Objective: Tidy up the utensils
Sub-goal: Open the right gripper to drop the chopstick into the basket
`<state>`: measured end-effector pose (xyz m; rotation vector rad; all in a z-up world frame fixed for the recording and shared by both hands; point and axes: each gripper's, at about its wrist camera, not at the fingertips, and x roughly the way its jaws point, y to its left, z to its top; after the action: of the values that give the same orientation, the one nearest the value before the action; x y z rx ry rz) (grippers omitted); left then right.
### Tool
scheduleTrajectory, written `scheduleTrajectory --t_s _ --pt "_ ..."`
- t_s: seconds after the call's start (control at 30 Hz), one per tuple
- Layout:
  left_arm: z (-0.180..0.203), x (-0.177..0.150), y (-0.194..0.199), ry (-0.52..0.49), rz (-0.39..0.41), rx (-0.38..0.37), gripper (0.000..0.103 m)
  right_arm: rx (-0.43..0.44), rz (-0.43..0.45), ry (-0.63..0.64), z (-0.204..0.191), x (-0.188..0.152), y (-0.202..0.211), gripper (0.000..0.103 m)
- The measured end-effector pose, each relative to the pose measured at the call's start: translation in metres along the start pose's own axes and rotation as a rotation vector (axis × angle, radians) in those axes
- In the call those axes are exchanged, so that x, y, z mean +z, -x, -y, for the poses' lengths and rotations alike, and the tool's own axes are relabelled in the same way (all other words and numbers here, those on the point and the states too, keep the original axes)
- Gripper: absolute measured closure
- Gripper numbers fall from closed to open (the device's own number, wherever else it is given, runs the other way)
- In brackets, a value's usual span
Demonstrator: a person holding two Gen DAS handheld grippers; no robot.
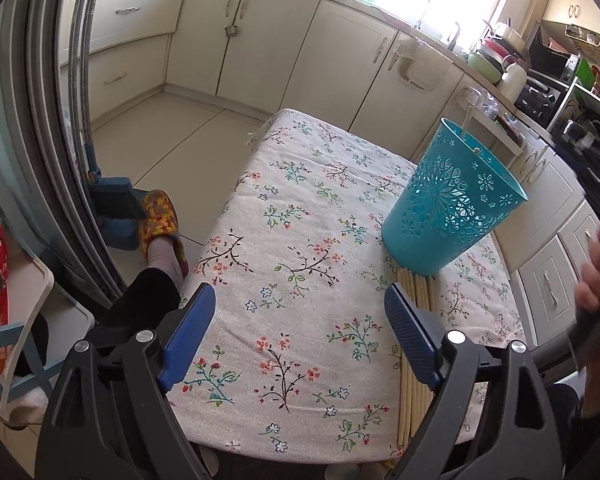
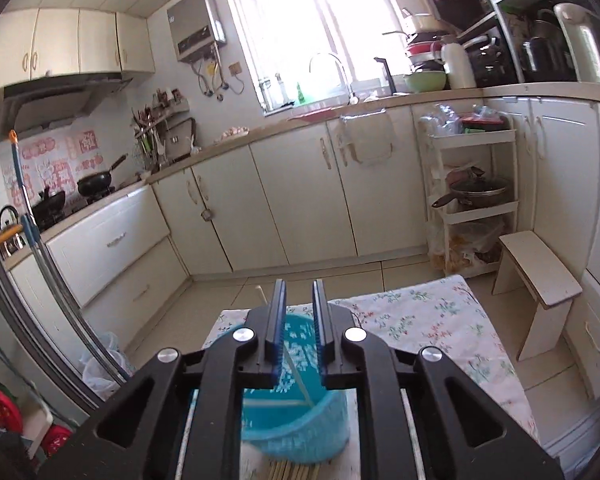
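Item, left: our left gripper (image 1: 300,316) hangs low over the cloth-covered surface (image 1: 300,208), jaws released wide and carrying nothing. Item, just right of it: a row of pale chopsticks (image 1: 414,364) lying side by side on the cloth, far ends reaching the foot of the holder, near ends at the surface's front edge. Item, further right: the teal openwork holder (image 1: 456,200), upright, with at least one stick (image 1: 467,120) already standing in it. Item, right: our right gripper (image 2: 299,320) poised directly above the holder (image 2: 296,420), jaws drawn near but with a clear gap, nothing seen between them; a stick (image 2: 300,380) leans inside the holder below. Handling note: we judge the next pick is best made with the jaws square across one stick near its middle, lifting it clear of its neighbours, then tipping it upright before lowering, so the light holder is not knocked.
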<state>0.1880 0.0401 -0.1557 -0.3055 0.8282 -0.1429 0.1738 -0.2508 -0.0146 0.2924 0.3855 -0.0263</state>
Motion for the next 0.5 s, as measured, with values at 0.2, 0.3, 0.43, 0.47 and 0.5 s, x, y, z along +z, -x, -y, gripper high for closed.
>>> scheduleTrajectory --t_s 0.2,0.3,0.43,0.47,0.5 --pt "-0.001 -0.007 -0.002 0.002 -0.027 0.002 0.02 -0.039 -0.326 0.005 0.01 -0.103 -0.009 0.089" --pt "0.004 -0.011 0.001 -0.02 -0.034 0.002 0.02 -0.044 -0.453 0.006 0.009 -0.129 -0.036 0.089" --pt "0.005 -0.014 0.004 -0.031 -0.038 0.008 0.018 -0.078 -0.488 0.048 -0.001 -0.134 -0.061 0.089" --pt "0.004 -0.015 0.004 -0.028 -0.042 0.009 0.018 -0.086 -0.5 0.048 -0.003 -0.135 -0.067 0.089" --pt "0.003 -0.015 0.004 -0.025 -0.046 0.009 0.018 -0.091 -0.512 0.045 -0.003 -0.137 -0.072 0.089"
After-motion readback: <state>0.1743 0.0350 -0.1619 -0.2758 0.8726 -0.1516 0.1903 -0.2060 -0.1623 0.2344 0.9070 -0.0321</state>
